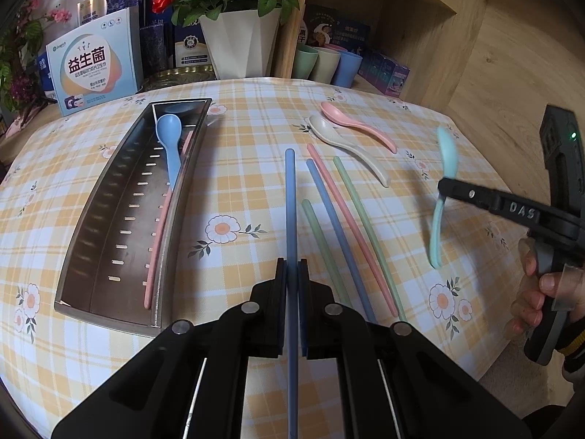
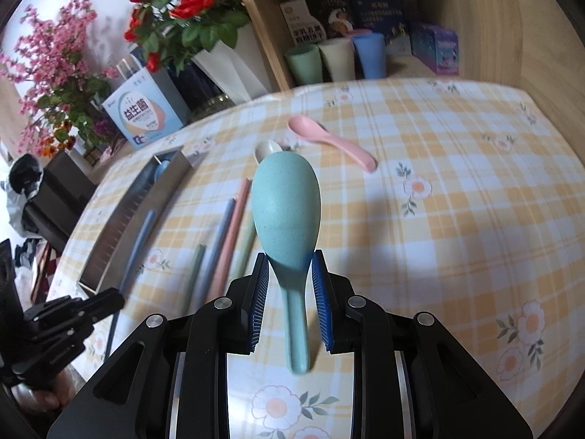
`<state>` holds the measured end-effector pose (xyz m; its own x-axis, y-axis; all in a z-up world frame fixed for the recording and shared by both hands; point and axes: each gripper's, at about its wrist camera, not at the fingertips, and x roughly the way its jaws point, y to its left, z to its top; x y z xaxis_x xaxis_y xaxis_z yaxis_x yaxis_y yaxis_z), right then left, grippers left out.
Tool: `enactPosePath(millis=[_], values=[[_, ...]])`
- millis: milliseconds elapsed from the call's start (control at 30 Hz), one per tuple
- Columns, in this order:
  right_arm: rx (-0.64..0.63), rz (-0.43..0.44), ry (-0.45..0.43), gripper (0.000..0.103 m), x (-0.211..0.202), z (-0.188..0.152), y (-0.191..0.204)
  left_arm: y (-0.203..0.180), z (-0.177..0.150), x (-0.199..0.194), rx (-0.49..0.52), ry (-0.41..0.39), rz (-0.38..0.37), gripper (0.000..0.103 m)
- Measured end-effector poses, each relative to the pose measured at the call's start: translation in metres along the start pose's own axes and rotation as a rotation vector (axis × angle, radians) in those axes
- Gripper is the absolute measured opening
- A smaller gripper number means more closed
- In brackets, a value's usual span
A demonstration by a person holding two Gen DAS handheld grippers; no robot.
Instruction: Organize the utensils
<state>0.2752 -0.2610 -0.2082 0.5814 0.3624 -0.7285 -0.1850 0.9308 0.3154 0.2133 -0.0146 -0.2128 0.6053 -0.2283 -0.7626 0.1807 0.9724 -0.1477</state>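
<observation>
Gripping a blue chopstick, the left claw; the right claw clamped on a teal spoon.

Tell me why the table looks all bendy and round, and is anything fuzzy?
Left wrist view: the fisheye lens bows the tablecloth edge and curves the metal tray; the teal spoon looks smeared. Right wrist view: same bulge, the far tablecloth and the pink spoon look soft, and the teal spoon casts a shadow below.
</observation>
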Motion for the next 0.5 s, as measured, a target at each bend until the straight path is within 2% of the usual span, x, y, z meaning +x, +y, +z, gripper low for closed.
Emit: enactPosePath(millis=[333,367,500], values=[[-0.021,-0.001,-0.016,0.023,-0.004,0.003,0.007,0.000,0.000,-0.001,0.000,-0.003,0.000,0.006],[-0.019,-0.017,-0.007,0.019,-0.003,0.003,0.005,-0.001,0.000,-0.002,0.001,-0.003,0.000,0.006],[0.010,-0.066,0.045,0.018,0.013,0.002,-0.014,-0.002,0.000,-0.002,0.007,-0.002,-0.003,0.006]])
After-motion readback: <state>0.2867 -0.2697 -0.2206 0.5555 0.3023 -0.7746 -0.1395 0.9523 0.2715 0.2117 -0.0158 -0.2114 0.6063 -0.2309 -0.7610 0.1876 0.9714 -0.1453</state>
